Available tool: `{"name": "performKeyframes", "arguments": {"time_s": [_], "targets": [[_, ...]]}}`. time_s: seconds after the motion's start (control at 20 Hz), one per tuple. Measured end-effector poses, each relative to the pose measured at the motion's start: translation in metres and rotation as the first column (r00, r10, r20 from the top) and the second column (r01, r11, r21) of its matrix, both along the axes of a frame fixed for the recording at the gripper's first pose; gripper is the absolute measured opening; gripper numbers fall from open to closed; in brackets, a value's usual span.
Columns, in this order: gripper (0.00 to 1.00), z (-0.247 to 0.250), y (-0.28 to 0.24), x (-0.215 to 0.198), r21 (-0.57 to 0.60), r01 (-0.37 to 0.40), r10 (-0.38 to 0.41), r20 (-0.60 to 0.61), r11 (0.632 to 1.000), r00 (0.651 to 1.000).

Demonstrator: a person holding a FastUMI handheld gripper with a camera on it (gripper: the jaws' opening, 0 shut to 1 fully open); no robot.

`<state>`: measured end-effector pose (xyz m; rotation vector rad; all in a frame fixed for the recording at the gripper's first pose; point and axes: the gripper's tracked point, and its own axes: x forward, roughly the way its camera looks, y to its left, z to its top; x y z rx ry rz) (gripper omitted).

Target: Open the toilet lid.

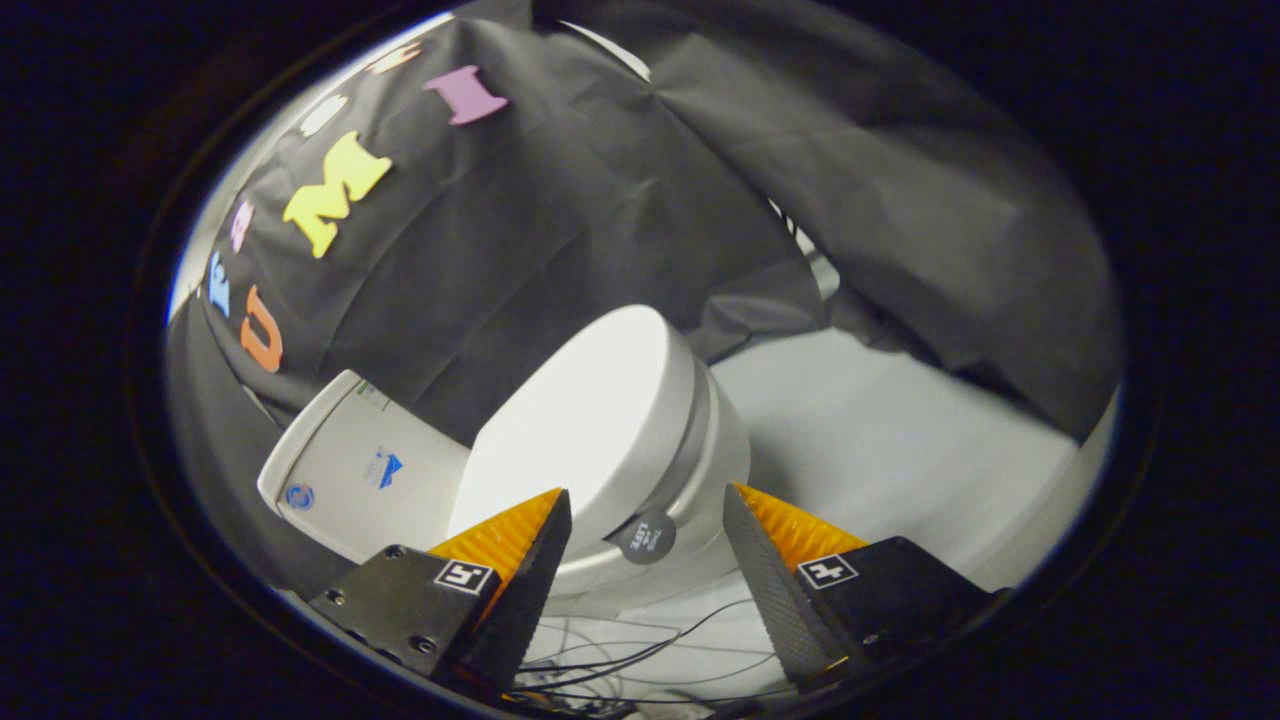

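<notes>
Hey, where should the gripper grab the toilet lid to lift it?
Probably the toilet lid's front rim, just ahead of the open gripper, approached from the front. The lid lies closed, its tank end likely hinged, and the rim overhangs the seat.

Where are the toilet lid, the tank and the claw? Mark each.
toilet lid [580,420], gripper view, middle of its closed top.
tank [350,470], gripper view, its flat top.
claw [645,505], gripper view, open, midway between fingertips.

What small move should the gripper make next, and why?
Probably ease forward and down toward the front edge of the toilet lid. The lid lies closed on the bowl, and the gripper is open, its fingers apart and touching nothing, the lid's front edge just ahead.
</notes>
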<state>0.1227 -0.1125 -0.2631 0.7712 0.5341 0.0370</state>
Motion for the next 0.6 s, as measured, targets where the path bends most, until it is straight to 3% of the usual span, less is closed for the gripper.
{"name": "performKeyframes", "arguments": {"time_s": [0.2,0.4,0.6], "targets": [[0.88,-0.027,0.004,0.006,0.07,0.0,0.004,-0.05,0.998,0.999],[0.8,-0.04,0.014,0.012,0.11,-0.049,0.058,-0.082,0.993,0.995],[0.66,-0.05,0.021,0.023,0.144,-0.058,0.073,-0.102,0.988,0.992]]}}
